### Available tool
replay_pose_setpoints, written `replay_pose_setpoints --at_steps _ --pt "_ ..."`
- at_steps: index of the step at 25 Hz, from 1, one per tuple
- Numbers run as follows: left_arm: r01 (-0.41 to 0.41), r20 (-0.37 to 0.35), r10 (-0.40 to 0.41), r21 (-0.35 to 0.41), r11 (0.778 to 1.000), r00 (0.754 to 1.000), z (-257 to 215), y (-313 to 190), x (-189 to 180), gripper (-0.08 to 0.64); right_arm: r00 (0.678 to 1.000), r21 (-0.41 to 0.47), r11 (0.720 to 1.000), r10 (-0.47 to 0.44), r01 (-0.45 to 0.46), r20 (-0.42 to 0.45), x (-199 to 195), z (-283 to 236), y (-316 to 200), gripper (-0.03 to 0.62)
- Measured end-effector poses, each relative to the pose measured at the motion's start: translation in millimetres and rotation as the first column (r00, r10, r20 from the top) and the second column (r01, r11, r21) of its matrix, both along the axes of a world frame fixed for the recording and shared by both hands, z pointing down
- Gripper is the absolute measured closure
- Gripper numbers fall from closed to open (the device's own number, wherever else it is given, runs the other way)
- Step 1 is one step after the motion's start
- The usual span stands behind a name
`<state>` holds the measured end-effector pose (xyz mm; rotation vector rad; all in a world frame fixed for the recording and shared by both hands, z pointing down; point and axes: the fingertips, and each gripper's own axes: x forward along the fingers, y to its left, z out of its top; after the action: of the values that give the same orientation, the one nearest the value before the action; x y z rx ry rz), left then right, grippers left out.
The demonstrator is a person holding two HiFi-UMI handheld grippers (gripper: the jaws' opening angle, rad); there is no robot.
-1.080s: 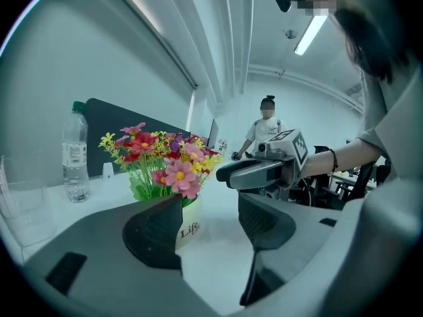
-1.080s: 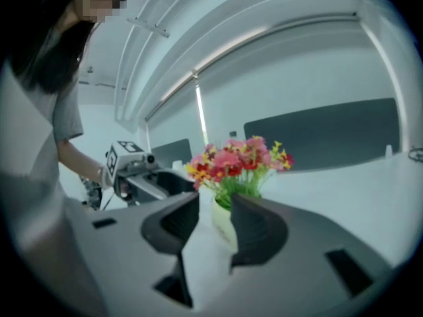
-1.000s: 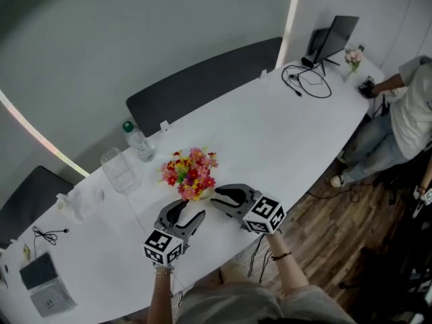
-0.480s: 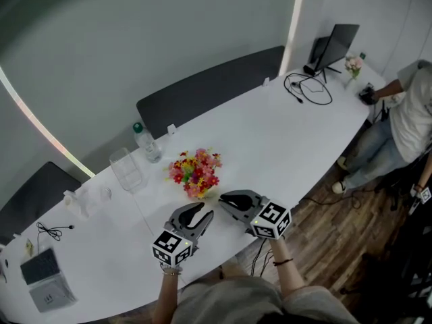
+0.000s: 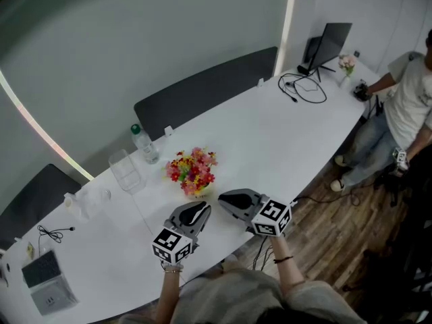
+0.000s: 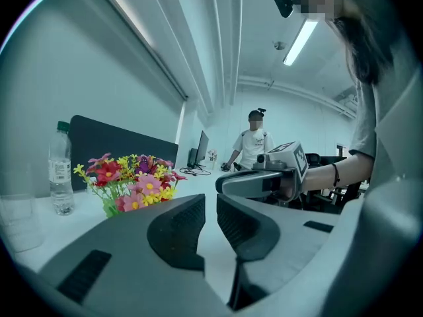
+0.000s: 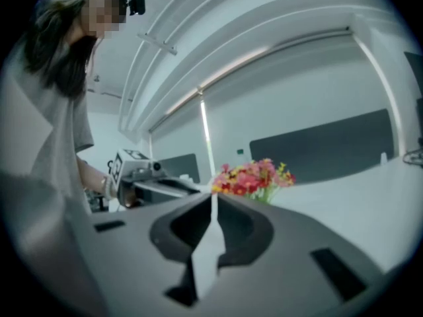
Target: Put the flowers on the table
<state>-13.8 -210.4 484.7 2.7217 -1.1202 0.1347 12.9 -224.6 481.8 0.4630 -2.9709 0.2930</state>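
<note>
White worktop (image 5: 270,133), long and curved, with the flowers (image 5: 192,171) standing on it near my edge. Red, pink and yellow bunch, upright, untouched by either gripper. I think there's a small pot under the bunch, but the head view is too coarse to confirm.

Left gripper (image 5: 200,209) sits at about 6 o'clock from the flowers, close but apart. In its own view the left gripper (image 6: 210,209) has jaws nearly together with a narrow gap. They've just been closing, with nothing between them. There the flowers (image 6: 129,177) show at 10 o'clock off the jaw tips.

Right gripper (image 5: 224,198) is at about 4 o'clock from the flowers, also clear of them. In its own view the right gripper (image 7: 213,207) has jaws pressed together after closing, only a hairline of light between them, and it holds nothing. The flowers (image 7: 254,177) sit just past the tips at 1 o'clock.

The grippers are side by side, tips toward the bunch.

Around it:
- Water bottle (image 5: 144,144) at 10 o'clock from the flowers.
- Clear glass (image 5: 126,171) at 9 o'clock.
- Monitor (image 5: 331,42) and a looped black cable (image 5: 304,86) at the far end of the worktop, at 2 o'clock.
- A person (image 5: 412,106) beside that end.
</note>
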Motion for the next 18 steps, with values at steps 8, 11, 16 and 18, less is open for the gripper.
replay_pose_setpoints --at_steps 8,11,16,18 --pt "-0.015 0.008 0.015 0.017 1.000 1.000 -4 2 7 0.516 1.000 0.020 1.000 -0.011 0.011 0.002 4 -5 4 0.557" --pt "-0.022 0.013 0.022 0.021 1.000 1.000 -6 3 11 0.526 1.000 0.022 1.000 -0.014 0.014 0.004 6 -7 6 0.560" --pt "-0.036 0.024 0.035 0.030 0.999 0.999 -8 3 16 0.540 1.000 0.031 0.999 -0.017 0.017 0.012 10 -10 6 0.565" --pt "-0.040 0.029 0.039 0.036 0.999 0.999 -10 4 17 0.541 1.000 0.035 0.999 -0.017 0.016 0.016 11 -11 7 0.566"
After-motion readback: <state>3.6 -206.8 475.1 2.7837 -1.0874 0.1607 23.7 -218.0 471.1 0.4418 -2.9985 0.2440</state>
